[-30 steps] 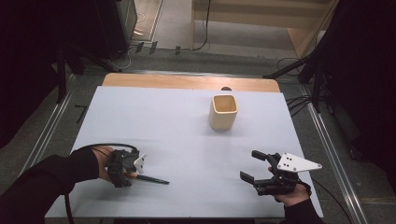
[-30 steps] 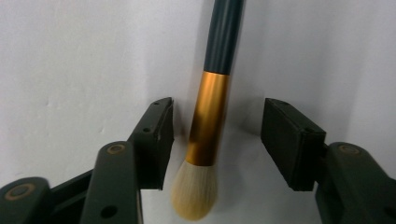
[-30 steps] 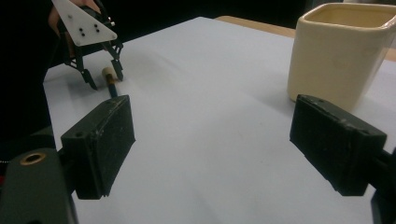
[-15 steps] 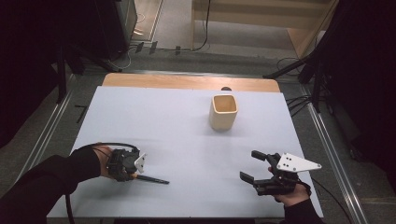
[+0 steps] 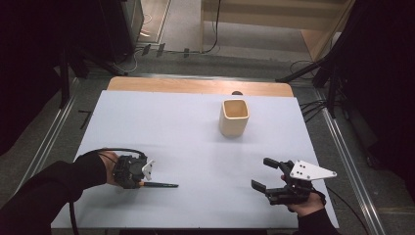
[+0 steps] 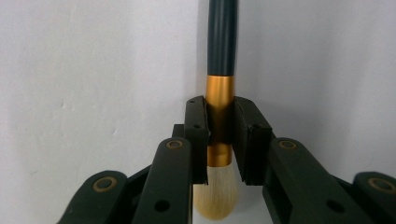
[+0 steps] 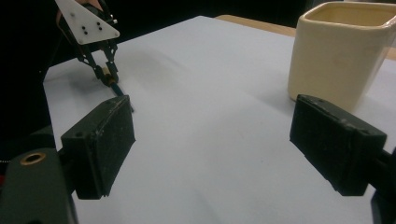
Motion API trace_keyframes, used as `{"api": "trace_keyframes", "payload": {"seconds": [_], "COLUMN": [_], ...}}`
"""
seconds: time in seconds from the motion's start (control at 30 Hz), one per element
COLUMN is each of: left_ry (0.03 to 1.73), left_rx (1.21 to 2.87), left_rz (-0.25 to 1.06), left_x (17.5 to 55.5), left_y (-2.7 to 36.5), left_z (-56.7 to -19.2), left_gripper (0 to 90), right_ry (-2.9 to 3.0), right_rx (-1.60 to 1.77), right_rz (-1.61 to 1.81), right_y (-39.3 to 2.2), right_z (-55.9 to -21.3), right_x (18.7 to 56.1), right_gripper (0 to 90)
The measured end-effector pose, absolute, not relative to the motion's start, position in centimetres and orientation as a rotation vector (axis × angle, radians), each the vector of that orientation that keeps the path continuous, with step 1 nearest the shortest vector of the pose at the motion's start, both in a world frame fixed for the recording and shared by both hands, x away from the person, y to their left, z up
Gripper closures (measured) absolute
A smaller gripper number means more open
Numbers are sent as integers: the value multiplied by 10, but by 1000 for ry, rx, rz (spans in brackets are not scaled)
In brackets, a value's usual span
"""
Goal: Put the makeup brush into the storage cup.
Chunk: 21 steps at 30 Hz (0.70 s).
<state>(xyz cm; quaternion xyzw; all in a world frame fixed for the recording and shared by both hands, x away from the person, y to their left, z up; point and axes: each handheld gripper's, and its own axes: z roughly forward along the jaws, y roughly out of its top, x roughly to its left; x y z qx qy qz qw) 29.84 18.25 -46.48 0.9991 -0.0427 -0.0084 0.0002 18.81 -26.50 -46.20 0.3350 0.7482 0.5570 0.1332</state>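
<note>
Two grippers at the near edge. Left gripper [image 6: 219,140], jaws just closed, clamps the brush [image 6: 220,70] at its gold ferrule, brush lying flat on the white table [image 5: 186,142]. Right gripper [image 5: 272,182] rests with jaws wide apart, holding nothing. Lift level, handle leading, probably toward the cream cup [image 5: 234,117], well apart. Beyond: dim floor, cables, wooden edge.

Glossy dark brush handle [image 6: 222,37], shiny gold metal ferrule [image 6: 219,100], glazed cream cup [image 5: 234,117], matt white tabletop [image 5: 176,137]
</note>
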Motion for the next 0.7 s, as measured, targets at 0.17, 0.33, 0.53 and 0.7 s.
{"api": "trace_keyframes", "payload": {"seconds": [0.17, 0.33, 0.53, 0.7], "left_ry": [-100, -44, 37, 118], "left_rx": [3128, 3079, 3005, 2929], "left_rz": [-102, -87, -72, -89], "left_x": [299, 303, 304, 307], "left_y": [180, 180, 184, 188], "left_z": [-459, -444, -432, -421], "left_gripper": [781, 781, 780, 780], "right_ry": [2173, 2178, 2176, 2174], "right_rx": [974, 976, 974, 965], "right_rz": [1617, 1616, 1622, 1629], "right_y": [-265, -264, -264, -263], "right_z": [-462, -462, -463, -463], "right_x": [188, 188, 189, 190], "right_gripper": [145, 145, 146, 146]}}
